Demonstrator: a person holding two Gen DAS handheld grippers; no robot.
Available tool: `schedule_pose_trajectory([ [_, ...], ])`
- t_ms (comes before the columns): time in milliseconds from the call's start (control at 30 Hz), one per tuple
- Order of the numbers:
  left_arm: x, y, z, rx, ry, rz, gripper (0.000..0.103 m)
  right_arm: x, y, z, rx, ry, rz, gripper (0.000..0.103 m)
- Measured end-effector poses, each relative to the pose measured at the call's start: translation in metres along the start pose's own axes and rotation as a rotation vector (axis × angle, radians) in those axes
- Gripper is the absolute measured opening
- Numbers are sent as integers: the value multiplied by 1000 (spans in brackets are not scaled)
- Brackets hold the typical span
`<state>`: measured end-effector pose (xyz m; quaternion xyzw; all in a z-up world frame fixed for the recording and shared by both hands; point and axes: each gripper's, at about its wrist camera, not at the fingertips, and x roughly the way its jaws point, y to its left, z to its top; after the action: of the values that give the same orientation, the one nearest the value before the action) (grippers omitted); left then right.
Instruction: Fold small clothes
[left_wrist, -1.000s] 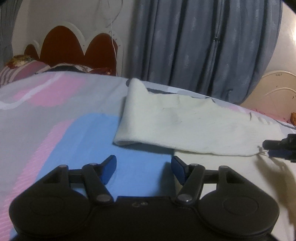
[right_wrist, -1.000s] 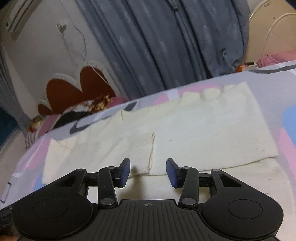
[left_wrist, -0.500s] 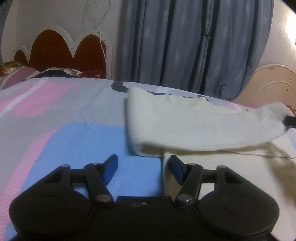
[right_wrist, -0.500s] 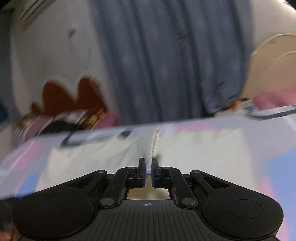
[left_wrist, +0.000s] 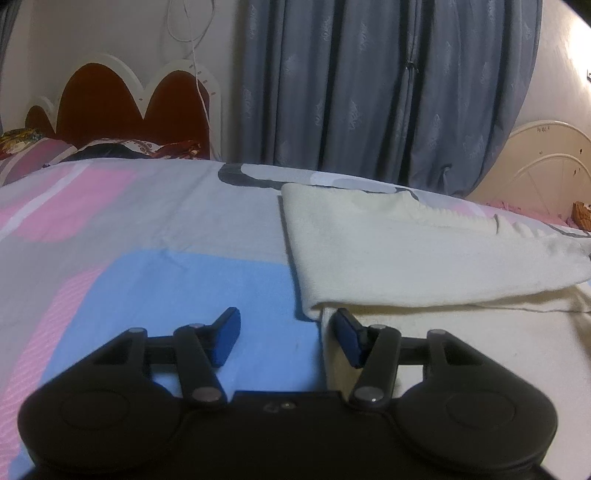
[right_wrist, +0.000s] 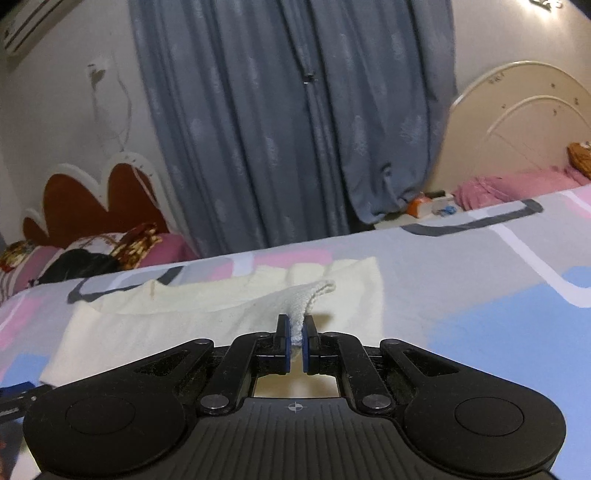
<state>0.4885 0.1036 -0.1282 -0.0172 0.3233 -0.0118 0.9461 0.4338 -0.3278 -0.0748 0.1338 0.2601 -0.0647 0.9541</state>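
The cream garment (left_wrist: 424, 258) lies spread on the bed (left_wrist: 147, 240), toward the curtain side of the patterned bedspread, and everything here is easiest placed against it. A second ago the right gripper (right_wrist: 294, 338) hovered over the garment's near edge with its jaws apart; now they are pinched tight on a tuft of the cloth's corner, and that corner has come up off the bed, drawn into a little peak that rises from the garment's flat body (the rest stays lying down). Seen from the left side, the garment's right end now lifts away as a flap, with a lower layer of cloth showing beneath it. The left gripper (left_wrist: 286, 338) sits low at the garment's near left corner, its jaws about half open and just been narrowing, the right pad lying against the folded edge while the left pad is over bare bedspread; nothing is clamped between them yet. My reading is that the fold has properly begun: one corner is secured and raised, and the other gripper looks set to take its own corner so the edge can be carried across evenly
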Motion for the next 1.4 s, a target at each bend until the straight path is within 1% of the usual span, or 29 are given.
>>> schedule_pose_trajectory([
  [233, 0, 1, -1, -5, -1, -4, 55, -3, -8, -1, -7, 2, -11, 5],
  [633, 1, -2, -1, 11, 2, 5, 55, 0, -19, -12, 3, 45, -15, 5],
  [833, 1, -2, -1, 13, 3, 5, 55, 6, -25, -21, 11, 81, -26, 5],
  [1067, 1, -1, -1, 12, 4, 6, 56, 5, -26, -23, 16, 81, -32, 5],
  [1167, 1, -1, -2, 11, 4, 5, 57, 3, -27, -22, 19, 66, -38, 5],
  [1333, 2, 0, -2, 11, 8, 2, 57, 9, -27, -25, 9, 101, -36, 5],
  [1400, -1, 1, 1, 15, 12, -4, 58, 8, -29, -25, 7, 94, -39, 5],
])
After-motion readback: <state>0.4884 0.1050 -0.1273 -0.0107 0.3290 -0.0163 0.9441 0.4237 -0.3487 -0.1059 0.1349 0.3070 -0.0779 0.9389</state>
